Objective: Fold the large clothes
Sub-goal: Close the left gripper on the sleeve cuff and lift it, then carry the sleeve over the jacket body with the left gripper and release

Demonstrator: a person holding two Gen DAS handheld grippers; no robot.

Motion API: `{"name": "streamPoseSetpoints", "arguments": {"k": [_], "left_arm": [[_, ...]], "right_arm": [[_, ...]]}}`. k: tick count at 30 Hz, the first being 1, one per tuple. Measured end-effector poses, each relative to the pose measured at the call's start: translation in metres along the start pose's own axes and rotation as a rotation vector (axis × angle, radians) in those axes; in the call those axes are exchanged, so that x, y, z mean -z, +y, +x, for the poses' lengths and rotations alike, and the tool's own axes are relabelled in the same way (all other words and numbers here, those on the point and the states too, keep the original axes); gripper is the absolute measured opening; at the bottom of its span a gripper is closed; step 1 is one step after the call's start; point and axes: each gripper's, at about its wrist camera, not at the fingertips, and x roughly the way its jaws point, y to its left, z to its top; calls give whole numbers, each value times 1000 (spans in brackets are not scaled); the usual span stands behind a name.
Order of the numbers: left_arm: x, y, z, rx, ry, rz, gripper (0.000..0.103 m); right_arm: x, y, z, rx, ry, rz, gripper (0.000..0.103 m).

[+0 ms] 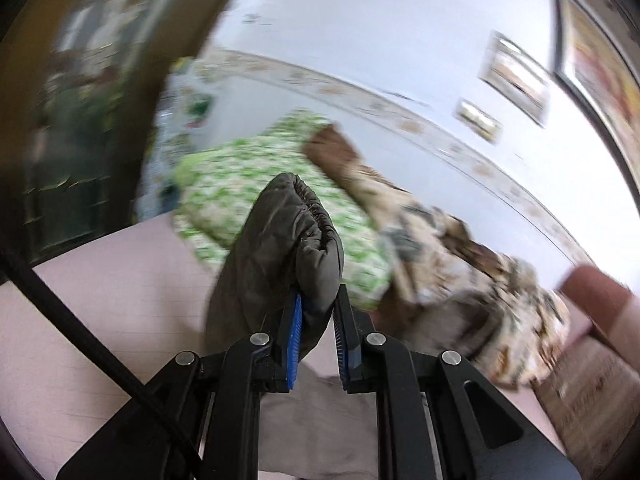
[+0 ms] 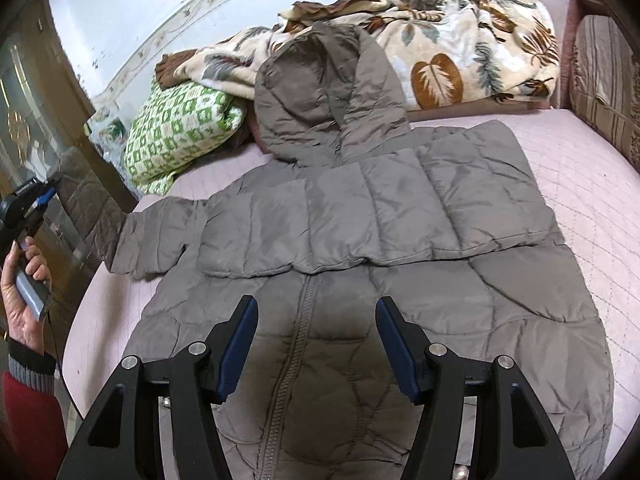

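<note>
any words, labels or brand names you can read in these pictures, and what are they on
Nothing can be read with certainty.
Left gripper: a small white print on its black body in the right wrist view, too small and tilted to read.
Framed pictures on the wall: blurred, no legible text.
Grey jacket, leaf blanket, green patterned pillow: no label or lettering visible.

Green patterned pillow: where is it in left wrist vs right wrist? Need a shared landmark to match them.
Left wrist: green patterned pillow sits at centre, blurred, behind the grey jacket cuff that the left hand-held gripper clamps.
Right wrist: pillow at upper left, left of the jacket hood.
Shared landmark: the leaf-print blanket, next to the pillow in both.
</note>
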Motion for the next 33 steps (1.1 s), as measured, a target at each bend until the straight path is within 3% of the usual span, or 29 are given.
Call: {"name": "streamPoseSetpoints", "arguments": {"k": [7, 11, 16, 22, 24, 25, 27, 29, 33], "left_arm": [[45, -95, 13, 155, 104, 149, 15], [90, -149, 26, 224, 196, 250, 16], [150, -182, 46, 259, 323, 322, 16], [224, -205, 73, 231, 500, 438, 17], [242, -208, 78, 212, 544, 478, 23], [248, -210, 82, 203, 573, 489, 28], [252, -210, 86, 216, 633, 475, 53], [248, -214, 77, 243, 639, 472, 54], [209, -214, 37, 288, 534, 467, 58]], "right_arm": [[-5, -13, -5, 6, -20, 44, 66], [-6, -18, -6, 14, -26, 72, 66], [-8, -28, -13, 32, -56, 104, 66], [-10, -44, -18, 45, -64, 151, 66], [-11, -48, -19, 43, -66, 166, 66], [-11, -50, -19, 45, -67, 170, 66], [-11, -52, -19, 48, -68, 178, 66], [-13, -54, -19, 49, -69, 189, 66], [-18, -63, -17, 20, -80, 248, 66]]}}
